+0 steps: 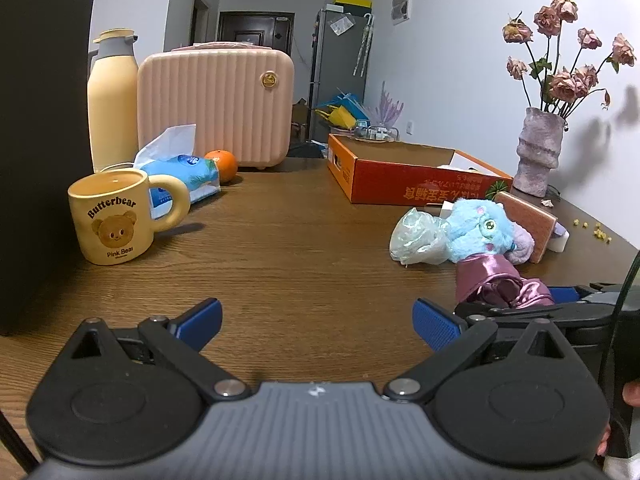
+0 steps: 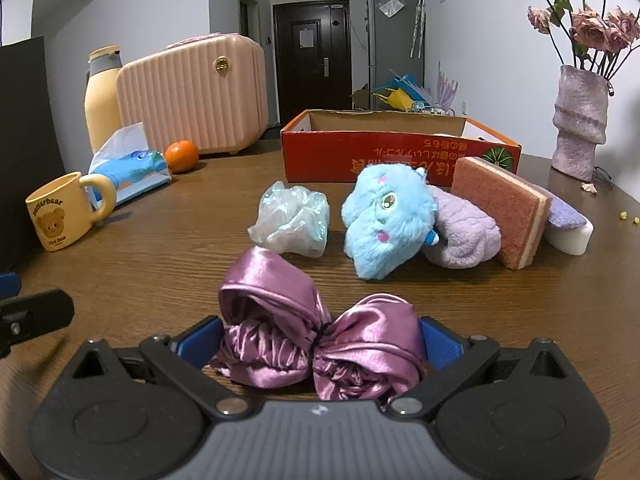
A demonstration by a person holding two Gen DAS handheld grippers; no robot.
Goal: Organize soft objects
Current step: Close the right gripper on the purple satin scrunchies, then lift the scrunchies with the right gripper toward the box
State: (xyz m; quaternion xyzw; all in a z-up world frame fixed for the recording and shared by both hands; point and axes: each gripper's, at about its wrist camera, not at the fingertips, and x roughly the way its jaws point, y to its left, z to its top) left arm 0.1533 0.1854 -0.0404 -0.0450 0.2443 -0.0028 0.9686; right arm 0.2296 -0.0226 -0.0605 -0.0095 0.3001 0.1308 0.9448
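Left wrist view. Left gripper (image 1: 318, 322): fingers spread wide, nothing between the blue pads, only bare wooden table (image 1: 288, 248) ahead. The lane straight ahead runs clear toward the table's far edge. Left side is bounded by a black box (image 1: 40, 140), with a yellow Butterbear mug (image 1: 116, 216) just beside it; behind the mug sit a blue tissue pack (image 1: 184, 176), an orange (image 1: 222, 164), a cream flask (image 1: 112, 100) and a pink ribbed case (image 1: 216, 108). Right side: orange cardboard box (image 1: 412, 176), open-topped. In front of it, a crumpled clear plastic bag (image 1: 416, 236) touches a blue plush toy (image 1: 480, 232), and a pink sponge (image 1: 528, 220) leans behind the toy. A vase of dried roses (image 1: 538, 152) stands near the wall edge. The right gripper's finger shows at the lower right beside purple satin.

Right wrist view. Right gripper (image 2: 322, 340): blue pads press both flanks of a purple satin scrunchie bow (image 2: 320, 336), which rests on the table, so it is gripping the bow. Directly beyond: the plastic bag (image 2: 292, 220), apart from the bow; the plush toy (image 2: 384, 220) lying against a lilac fleece roll (image 2: 468, 232); the pink sponge (image 2: 504, 212) tilted upright; and a white-and-purple sponge (image 2: 568, 224) behind it. The cardboard box (image 2: 392, 152) stands behind this cluster. Open tabletop lies to the left, between the bow and the mug (image 2: 64, 212).
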